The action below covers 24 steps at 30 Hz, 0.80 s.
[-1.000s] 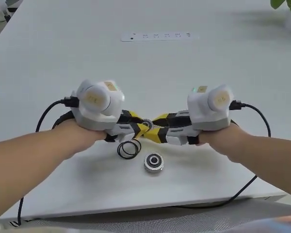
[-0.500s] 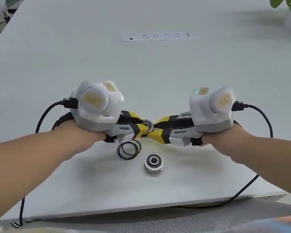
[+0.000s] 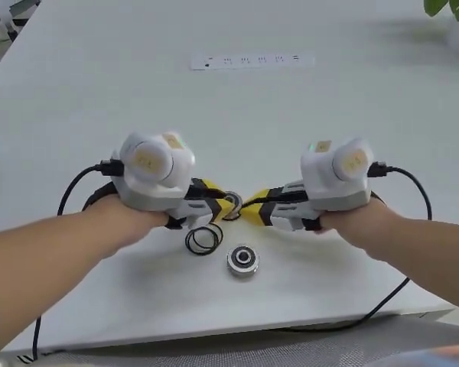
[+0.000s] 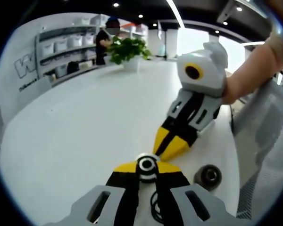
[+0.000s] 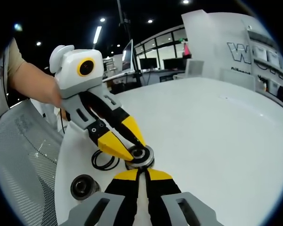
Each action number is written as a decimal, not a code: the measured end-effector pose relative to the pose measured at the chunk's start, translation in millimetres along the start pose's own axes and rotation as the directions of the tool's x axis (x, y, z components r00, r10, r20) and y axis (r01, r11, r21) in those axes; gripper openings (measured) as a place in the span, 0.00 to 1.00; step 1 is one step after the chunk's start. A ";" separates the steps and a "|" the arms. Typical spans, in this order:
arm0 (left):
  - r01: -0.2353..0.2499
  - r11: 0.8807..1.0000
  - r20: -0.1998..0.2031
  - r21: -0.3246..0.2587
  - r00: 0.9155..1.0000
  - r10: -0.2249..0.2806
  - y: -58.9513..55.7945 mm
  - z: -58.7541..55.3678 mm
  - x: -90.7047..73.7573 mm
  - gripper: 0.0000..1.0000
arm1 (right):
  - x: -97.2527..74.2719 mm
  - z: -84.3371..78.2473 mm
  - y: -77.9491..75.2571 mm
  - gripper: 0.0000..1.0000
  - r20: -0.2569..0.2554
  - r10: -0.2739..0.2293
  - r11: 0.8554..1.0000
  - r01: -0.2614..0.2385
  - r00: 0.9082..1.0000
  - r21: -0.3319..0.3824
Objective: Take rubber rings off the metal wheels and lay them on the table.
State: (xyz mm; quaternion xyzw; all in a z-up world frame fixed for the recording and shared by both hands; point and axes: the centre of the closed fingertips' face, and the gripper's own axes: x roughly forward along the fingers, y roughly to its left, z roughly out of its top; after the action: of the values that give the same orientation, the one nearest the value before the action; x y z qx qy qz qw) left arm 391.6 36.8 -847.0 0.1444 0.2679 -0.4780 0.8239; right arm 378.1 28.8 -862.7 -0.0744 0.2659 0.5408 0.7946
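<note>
My left gripper [image 3: 228,203] is shut on a small metal wheel [image 3: 232,202] and holds it just above the white table [image 3: 237,122]; the wheel [image 4: 146,165] sits between its yellow tips. The wheel [image 5: 140,155] has a dark rim. My right gripper [image 3: 249,209] faces it from the right with its jaws together, tips right at the wheel's edge [image 5: 139,172]. I cannot tell whether they pinch anything. Black rubber rings [image 3: 203,238] lie on the table below the left gripper. A second metal wheel [image 3: 243,258] lies beside them, nearer the front edge [image 5: 84,186].
A white power strip [image 3: 252,59] lies far back on the table. Green plant leaves [image 3: 447,8] stand at the far right corner. Black cables [image 3: 409,229] trail from both grippers over the front edge. A person [image 4: 104,42] stands by shelves in the left gripper view.
My right gripper has drawn back a little to the right, so its tips no longer overlap the left gripper's. Both grippers sit slightly lower. The rings and second wheel have not moved.
</note>
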 end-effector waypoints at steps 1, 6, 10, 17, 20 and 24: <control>0.000 1.000 0.000 0.000 1.000 0.000 -0.2 0.0 -0.1 0.13 | 0.2 0.1 0.0 0.03 0.000 0.001 1.000 -0.001 1.000 0.009; -0.005 1.000 -0.002 0.004 1.000 0.005 -2.3 0.4 -1.0 0.13 | -0.1 -0.5 -0.6 0.00 0.011 -0.008 0.995 0.006 1.000 0.099; -0.011 1.000 -0.007 0.004 1.000 0.011 -3.9 0.7 -1.4 0.13 | -0.4 -0.7 0.4 0.00 0.014 -0.011 0.991 0.010 1.000 0.133; -0.014 1.000 -0.015 0.012 1.000 0.015 -5.1 1.1 -1.7 0.13 | -1.7 -0.9 -4.0 0.00 0.030 -0.016 0.980 0.010 0.999 0.200; -0.017 1.000 -0.015 0.014 1.000 0.017 -5.0 1.1 -1.7 0.13 | -2.8 -0.3 -4.9 0.00 0.034 -0.018 0.979 0.011 0.999 0.203; -0.017 1.000 -0.015 0.015 1.000 0.018 -4.4 1.1 -1.6 0.13 | -4.4 1.1 -4.9 0.00 0.044 -0.027 0.975 0.017 0.999 0.221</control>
State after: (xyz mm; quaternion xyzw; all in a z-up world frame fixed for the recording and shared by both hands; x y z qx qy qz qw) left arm 387.5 35.1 -845.1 0.1567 0.2692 -0.4717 0.8249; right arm 381.7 23.6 -860.4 0.0240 0.3050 0.5007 0.8097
